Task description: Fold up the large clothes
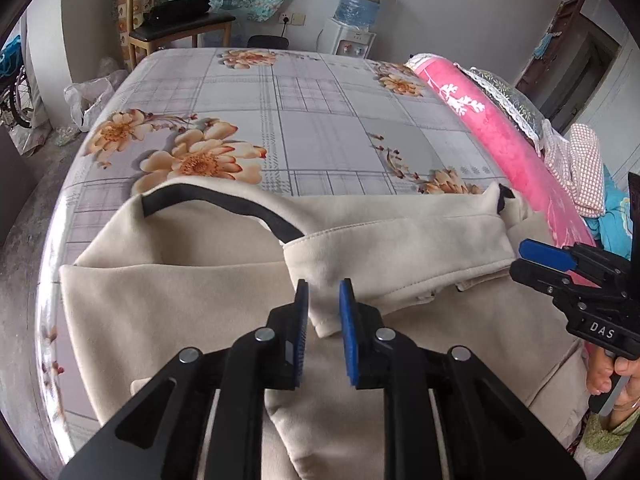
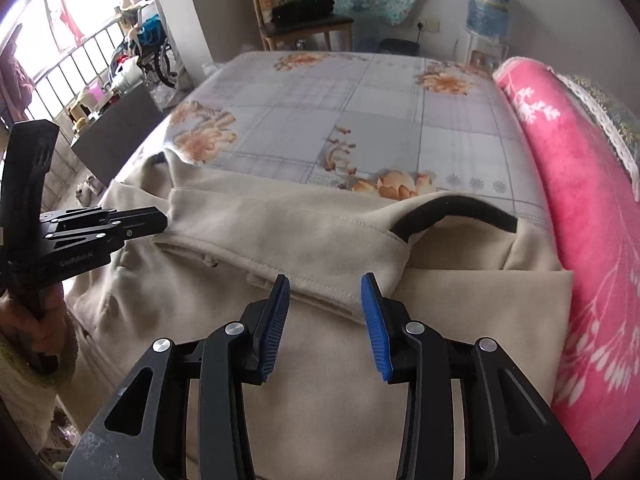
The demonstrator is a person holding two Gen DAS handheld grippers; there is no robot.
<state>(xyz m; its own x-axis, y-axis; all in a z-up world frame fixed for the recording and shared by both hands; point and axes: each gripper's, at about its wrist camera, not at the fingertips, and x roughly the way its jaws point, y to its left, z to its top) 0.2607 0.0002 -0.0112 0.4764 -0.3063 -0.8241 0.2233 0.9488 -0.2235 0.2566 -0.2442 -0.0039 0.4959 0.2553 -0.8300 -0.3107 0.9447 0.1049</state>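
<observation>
Left wrist view: the beige coat [image 1: 192, 300] is spread on the bed [image 1: 304, 120], collar toward the far end. The left tool [image 1: 324, 300] is held released just over a folded sleeve cuff [image 1: 332, 320], nothing gripped.

Right wrist view: the right tool [image 2: 325, 300] is also seen released, above the same cuff [image 2: 340, 300]. Probably best if only the top layer gets pinched, and the sleeve is kept flat while it's folded.
</observation>
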